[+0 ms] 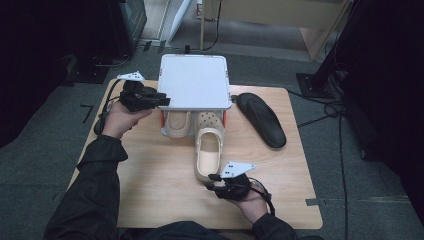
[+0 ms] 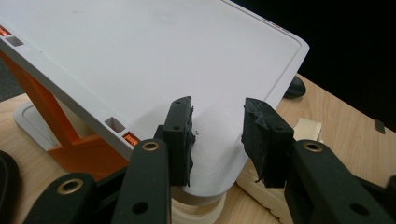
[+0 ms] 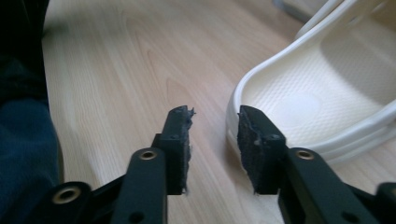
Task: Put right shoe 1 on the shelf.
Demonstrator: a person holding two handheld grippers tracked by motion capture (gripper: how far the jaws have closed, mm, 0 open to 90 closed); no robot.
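From above I see a black insole [image 1: 261, 119] on the worktop [image 1: 150, 190], while my left tongs [image 2: 217, 135] gape over the white rack top [image 2: 140, 60] and my right tongs [image 3: 214, 144] gape beside the cream clog [image 3: 317, 93].

Two cream foam clogs: one [image 1: 207, 152] lying out on the light wooden worktop [image 1: 150, 180], one [image 1: 177, 123] under the shelf. One white flat-topped plastic shoe rack with orange legs [image 1: 195, 82]. One black shoe insole [image 1: 261, 119]. Two black hand-held grippers, left [image 1: 159, 100] and right [image 1: 215, 181].
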